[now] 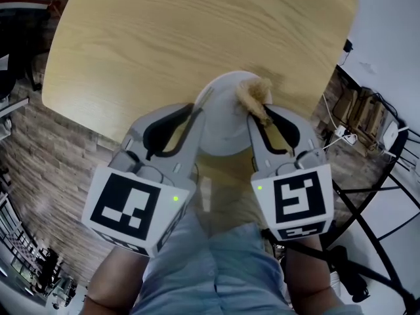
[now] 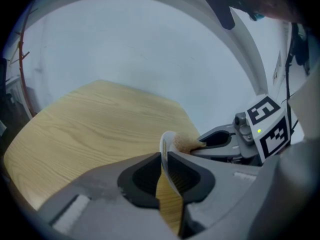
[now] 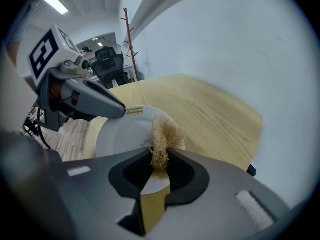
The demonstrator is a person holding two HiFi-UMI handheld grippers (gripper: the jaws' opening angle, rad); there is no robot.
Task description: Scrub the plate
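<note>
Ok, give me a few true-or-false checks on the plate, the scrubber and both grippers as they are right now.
1. The left gripper is clamped on the rim of the plate. True.
2. The right gripper holds a blue sponge. False: it is shut on a tan, fibrous scrubber.
3. The scrubber lies against the plate's face. True.
4. The plate is black and the table is glass. False: the plate is white, and the table is light wood.
</note>
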